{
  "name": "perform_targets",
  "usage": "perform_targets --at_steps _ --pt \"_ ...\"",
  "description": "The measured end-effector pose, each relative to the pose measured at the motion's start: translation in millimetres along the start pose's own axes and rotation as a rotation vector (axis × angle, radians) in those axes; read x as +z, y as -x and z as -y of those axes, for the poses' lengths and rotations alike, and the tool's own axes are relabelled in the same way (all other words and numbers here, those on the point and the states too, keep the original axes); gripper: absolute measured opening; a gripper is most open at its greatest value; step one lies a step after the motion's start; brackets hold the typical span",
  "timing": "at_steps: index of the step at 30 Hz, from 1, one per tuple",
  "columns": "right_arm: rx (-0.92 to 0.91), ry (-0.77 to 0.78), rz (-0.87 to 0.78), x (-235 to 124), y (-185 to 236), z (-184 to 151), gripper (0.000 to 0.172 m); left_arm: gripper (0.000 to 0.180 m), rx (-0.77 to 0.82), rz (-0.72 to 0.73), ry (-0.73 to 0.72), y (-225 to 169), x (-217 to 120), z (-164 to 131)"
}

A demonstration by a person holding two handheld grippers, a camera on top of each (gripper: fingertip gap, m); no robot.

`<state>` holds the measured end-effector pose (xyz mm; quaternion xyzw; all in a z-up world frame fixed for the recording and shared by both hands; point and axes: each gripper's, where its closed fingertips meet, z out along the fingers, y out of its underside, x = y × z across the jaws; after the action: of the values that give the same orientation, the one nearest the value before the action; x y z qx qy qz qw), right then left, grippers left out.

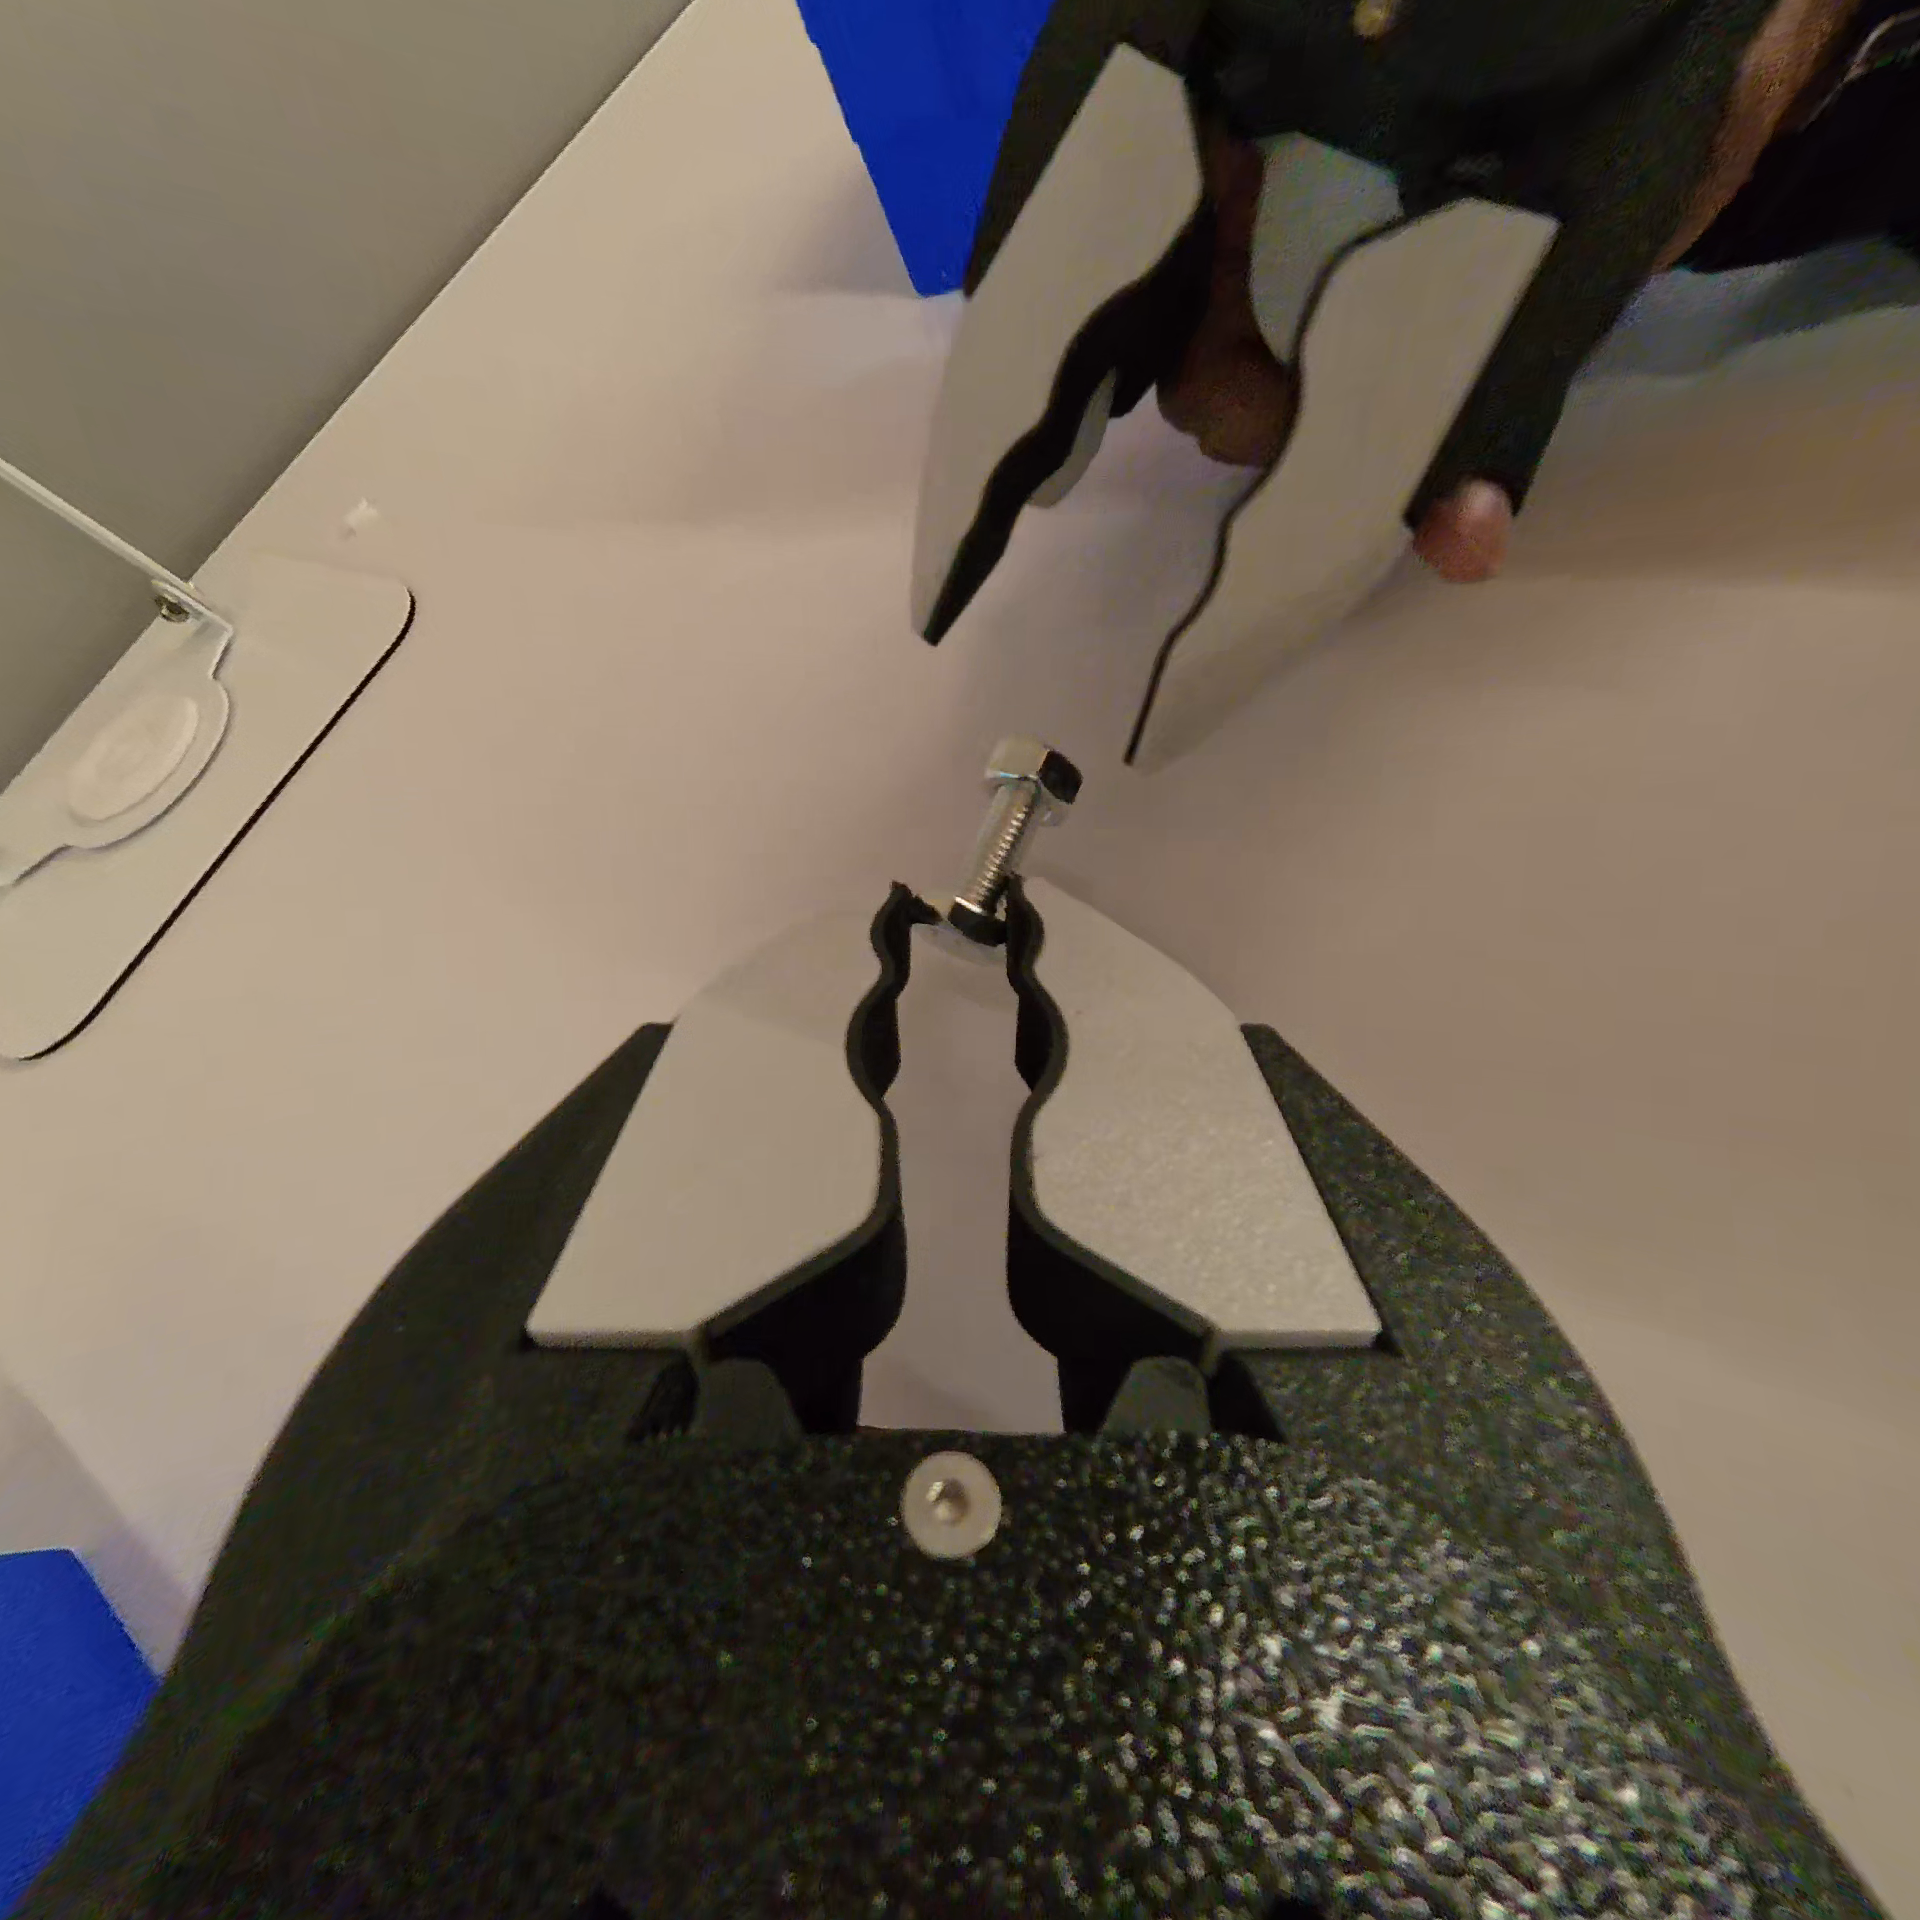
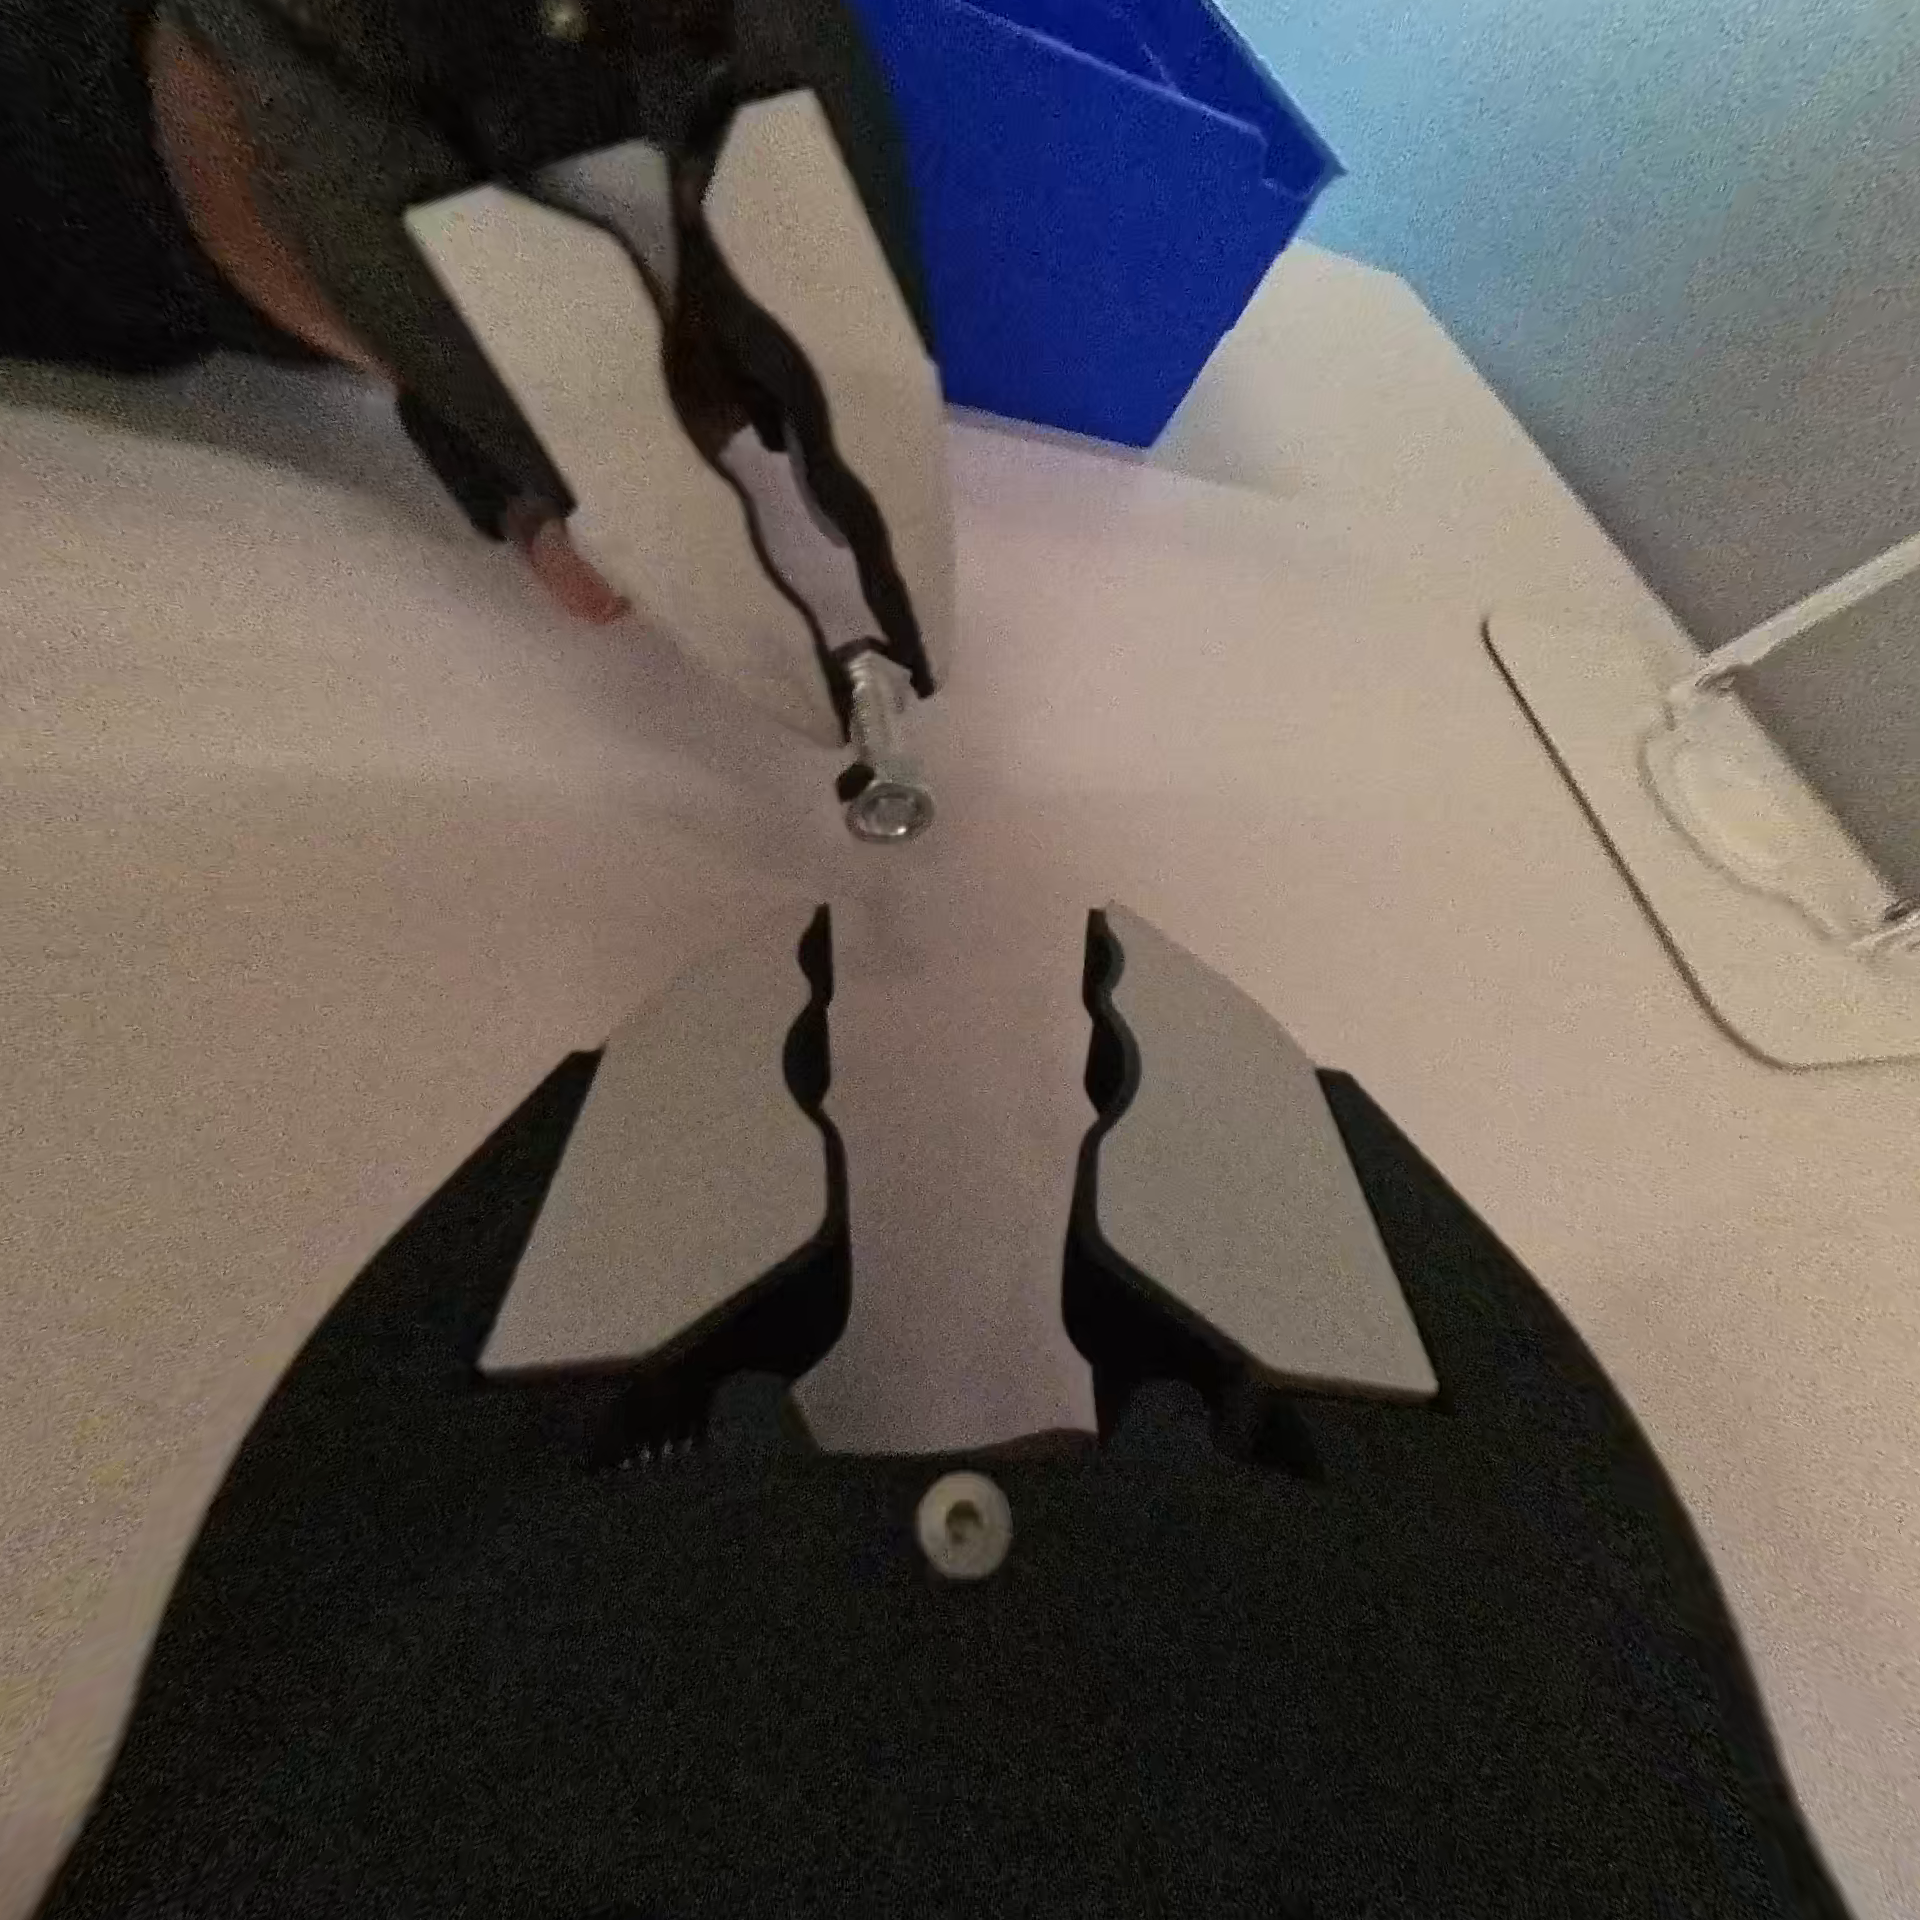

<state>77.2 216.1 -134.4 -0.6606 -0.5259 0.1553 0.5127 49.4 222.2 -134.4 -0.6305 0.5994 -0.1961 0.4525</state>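
Through the left wrist view I had the left gripper [image 1: 961, 914] clamped on the hexagonal head of a silver bolt [image 1: 997, 852], both black-edged fingertips pressed against that head at the very ends of the jaws. The threaded shank stuck out forward and slightly upward, clear of the white table [image 1: 1455, 1039], and a silver nut [image 1: 1029, 774] sat threaded on its far end. Facing it from the far side, my right gripper [image 1: 1029, 696] hung with its fingers spread apart and nothing between them, one fingertip just beside the nut but not touching it. Through the right wrist view I saw the same from the other end: the right gripper [image 2: 956, 920] stood wide open over bare tabletop, and the nut [image 2: 886, 808] pointed at me a little beyond the tips, with the left gripper [image 2: 878, 681] closed on the bolt behind it. A gloved hand [image 2: 499, 468] wrapped the left gripper's body. A blue bin [image 2: 1091, 239] stood at the table's far edge, and a white stand base [image 1: 208, 790] with a thin rod rested off to one side, well apart from both grippers.
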Motion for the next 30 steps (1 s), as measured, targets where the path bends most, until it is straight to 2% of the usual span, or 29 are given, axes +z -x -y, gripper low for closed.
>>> perform_targets --at_steps 4,17,23,30 --pt "-0.127 -0.022 -0.030 1 5 7 0.045 0.017 -0.018 -0.004 0.000 1 0 0" --pt "-0.141 -0.105 -0.003 2 14 17 0.039 0.017 -0.029 -0.019 0.013 -1 3 -3" --pt "-0.202 -0.172 -0.006 -1 19 25 0.036 0.017 -0.147 -0.141 -0.113 -8 -7 13" --pt "-0.290 -0.157 -0.055 0 19 27 0.037 0.017 -0.143 -0.181 -0.097 -14 -4 11"
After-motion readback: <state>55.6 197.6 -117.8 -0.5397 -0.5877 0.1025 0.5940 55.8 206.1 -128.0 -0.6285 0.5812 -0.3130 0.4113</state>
